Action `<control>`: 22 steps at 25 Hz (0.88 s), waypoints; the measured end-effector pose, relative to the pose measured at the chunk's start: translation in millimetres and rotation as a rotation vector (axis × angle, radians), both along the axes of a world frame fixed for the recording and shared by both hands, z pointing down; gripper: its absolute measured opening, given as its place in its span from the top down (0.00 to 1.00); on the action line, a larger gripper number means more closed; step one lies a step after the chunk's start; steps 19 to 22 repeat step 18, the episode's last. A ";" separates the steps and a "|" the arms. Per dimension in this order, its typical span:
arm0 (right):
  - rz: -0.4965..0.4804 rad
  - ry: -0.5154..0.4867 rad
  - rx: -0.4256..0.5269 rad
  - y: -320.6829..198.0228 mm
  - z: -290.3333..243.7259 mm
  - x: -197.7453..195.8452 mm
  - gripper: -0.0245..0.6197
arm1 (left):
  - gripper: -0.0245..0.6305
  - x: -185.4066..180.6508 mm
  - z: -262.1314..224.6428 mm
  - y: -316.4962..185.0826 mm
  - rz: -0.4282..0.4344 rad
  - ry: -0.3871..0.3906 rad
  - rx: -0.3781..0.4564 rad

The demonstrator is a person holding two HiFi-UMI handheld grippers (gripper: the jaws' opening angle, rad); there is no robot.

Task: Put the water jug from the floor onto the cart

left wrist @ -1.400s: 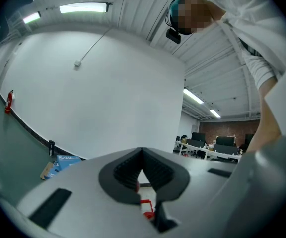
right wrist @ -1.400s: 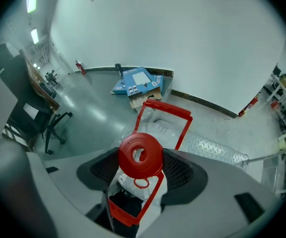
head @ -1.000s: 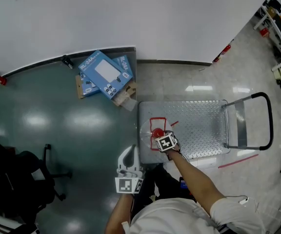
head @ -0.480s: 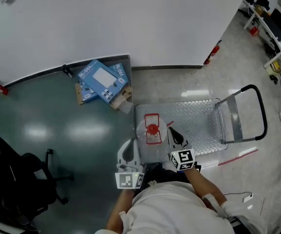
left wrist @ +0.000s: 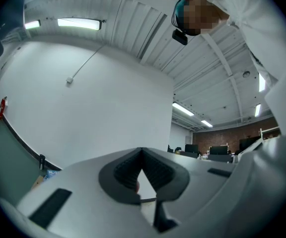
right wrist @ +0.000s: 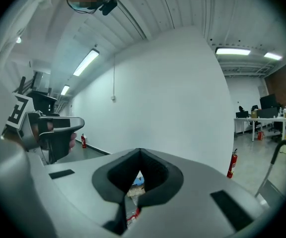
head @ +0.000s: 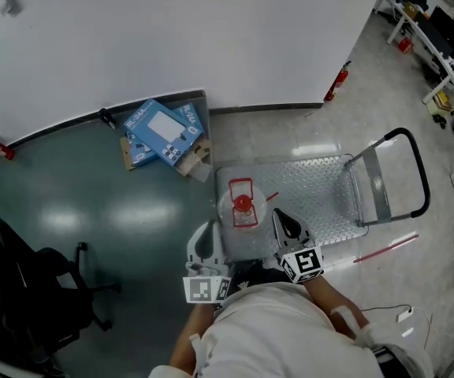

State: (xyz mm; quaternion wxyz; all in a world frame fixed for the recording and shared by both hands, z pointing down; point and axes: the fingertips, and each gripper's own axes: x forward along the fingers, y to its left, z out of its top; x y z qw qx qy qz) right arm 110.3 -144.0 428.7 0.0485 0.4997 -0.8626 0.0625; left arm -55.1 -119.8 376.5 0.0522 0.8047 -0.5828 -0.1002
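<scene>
The clear water jug (head: 241, 220), with a red cap and a red handle frame, stands upright on the near left end of the metal cart (head: 321, 195). Both grippers are raised near my body, short of the jug, and touch nothing. My left gripper (head: 208, 228) hangs just left of the jug, and in its own view (left wrist: 142, 155) the jaws meet with nothing between them. My right gripper (head: 280, 216) is just right of the jug; it is shut and empty (right wrist: 140, 157). The right gripper view also shows the left gripper (right wrist: 53, 133) in a hand.
The cart's black push handle (head: 416, 172) rises at its far right end. Blue boxes (head: 162, 128) and cardboard lie by the white wall. A black office chair (head: 30, 290) stands at the left, a fire extinguisher (head: 336, 81) by the wall, and desks at the top right.
My right gripper has let go of the jug's top, shut, and drawn up and back toward me. The left gripper rose a little. The jug stays on the cart.
</scene>
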 end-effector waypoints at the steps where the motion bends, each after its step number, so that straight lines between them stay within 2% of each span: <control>1: -0.009 0.003 0.009 1.6 -3.0 -1.3 0.94 | 0.96 0.7 1.0 1.5 0.004 0.005 -0.002; 11: -0.059 0.011 0.002 11.8 0.1 -10.0 0.94 | 0.96 4.1 6.0 6.4 0.020 0.010 -0.015; 22: -0.030 0.007 0.028 9.1 -4.2 -5.1 0.94 | 0.96 5.1 9.5 5.7 0.025 0.001 -0.024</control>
